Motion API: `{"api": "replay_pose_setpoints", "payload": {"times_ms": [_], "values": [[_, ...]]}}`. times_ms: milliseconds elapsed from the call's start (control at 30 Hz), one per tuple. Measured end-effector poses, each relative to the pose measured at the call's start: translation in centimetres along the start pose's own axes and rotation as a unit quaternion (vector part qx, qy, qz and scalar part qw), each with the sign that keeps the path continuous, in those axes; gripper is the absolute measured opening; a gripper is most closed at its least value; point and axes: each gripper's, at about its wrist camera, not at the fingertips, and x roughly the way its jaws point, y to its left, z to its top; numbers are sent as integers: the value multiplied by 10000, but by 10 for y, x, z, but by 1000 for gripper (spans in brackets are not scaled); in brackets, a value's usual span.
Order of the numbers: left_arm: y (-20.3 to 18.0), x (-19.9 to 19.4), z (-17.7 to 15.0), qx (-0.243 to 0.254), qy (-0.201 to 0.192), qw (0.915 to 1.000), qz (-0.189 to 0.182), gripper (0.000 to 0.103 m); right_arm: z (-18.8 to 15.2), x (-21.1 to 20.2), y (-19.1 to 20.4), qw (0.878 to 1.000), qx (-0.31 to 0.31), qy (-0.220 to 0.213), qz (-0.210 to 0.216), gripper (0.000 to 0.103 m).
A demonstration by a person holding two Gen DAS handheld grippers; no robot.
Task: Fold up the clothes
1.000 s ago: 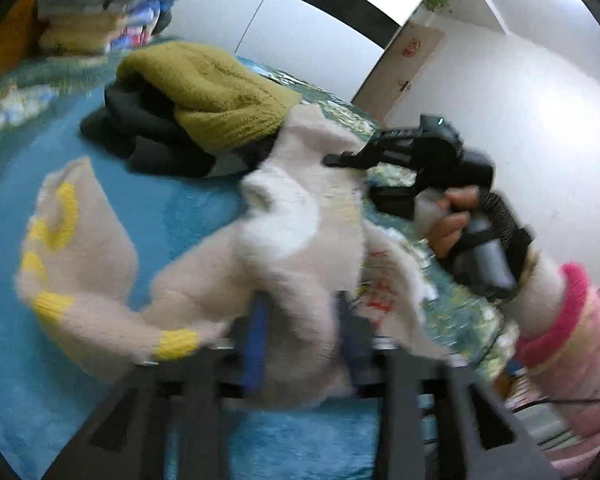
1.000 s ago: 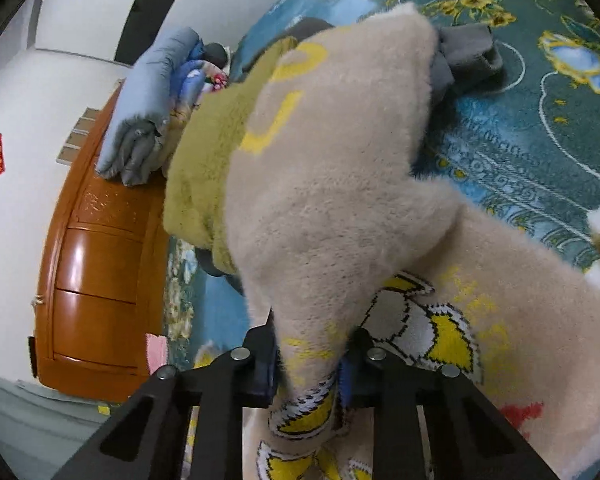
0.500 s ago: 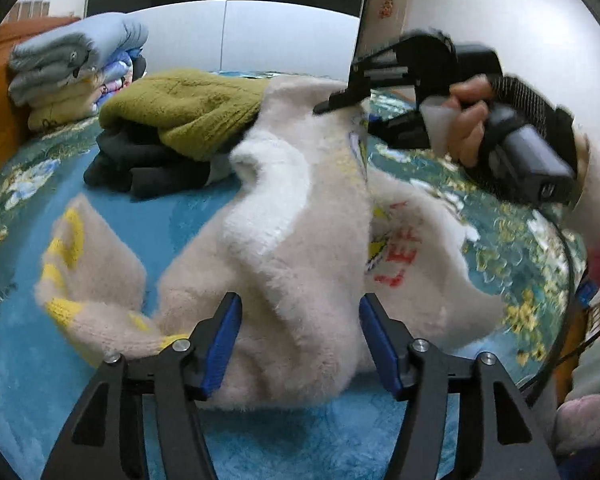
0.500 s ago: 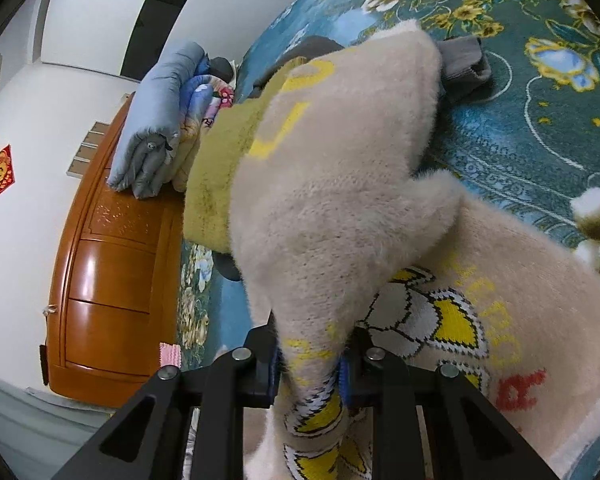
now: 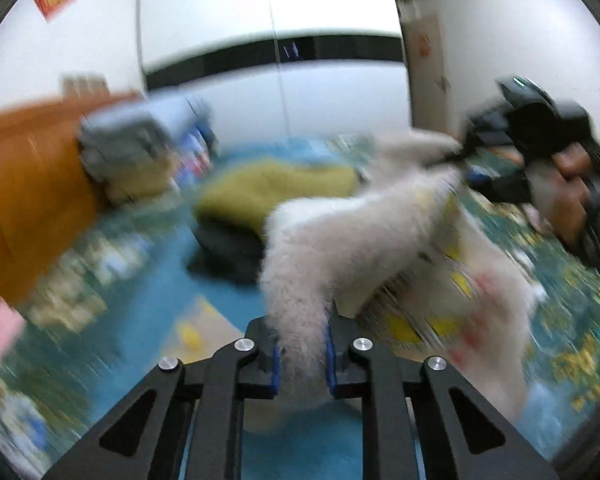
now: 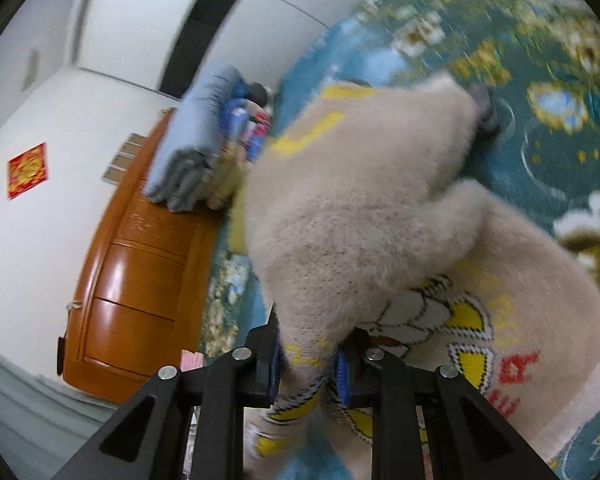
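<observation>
A fluffy beige sweater with yellow stripes and a cartoon print hangs lifted over the teal floral bedspread. My left gripper is shut on a bunched part of it. My right gripper is shut on another part of the sweater, near the print. In the left wrist view the right gripper shows at the upper right, pinching the sweater's far end. The left wrist view is blurred by motion.
An olive knit garment lies on dark clothes further back on the bed. Folded blankets are stacked against the orange wooden headboard. White wardrobe doors stand behind.
My left gripper was open around the sweater half a second ago and has shut on it. Both grippers have raised the sweater, and the left view has swung up and left.
</observation>
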Motion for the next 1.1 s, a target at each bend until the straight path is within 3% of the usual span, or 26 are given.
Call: {"api": "replay_pose_setpoints", "payload": {"times_ms": [200, 333, 533, 700, 767, 867, 1000, 1100], "values": [[14, -47, 50, -54, -1023, 9947, 81, 13, -13, -60, 58, 9930, -898, -671, 373, 23], [21, -88, 56, -118, -1441, 9889, -339, 13, -40, -114, 83, 9839, -1364, -991, 586, 23], [48, -136, 67, 9, -1510, 9820, -1138, 13, -78, -164, 101, 9775, -1600, -1034, 902, 23], [62, -145, 93, 224, -1412, 9809, -1320, 13, -99, -187, 113, 9761, -1623, -891, 1137, 23], [53, -135, 96, 429, -1310, 9835, -1173, 13, -98, -183, 112, 9764, -1704, -831, 1032, 23], [41, -89, 90, 452, -821, 9902, -1035, 13, -88, -157, 93, 9833, -1592, -608, 636, 23], [31, 3, 61, 245, 70, 9953, -935, 13, -72, -103, 40, 9936, -1109, -206, 78, 23], [25, 65, 39, -62, 743, 9923, -989, 13, -58, -68, -2, 9973, -692, 15, -243, 23]]}}
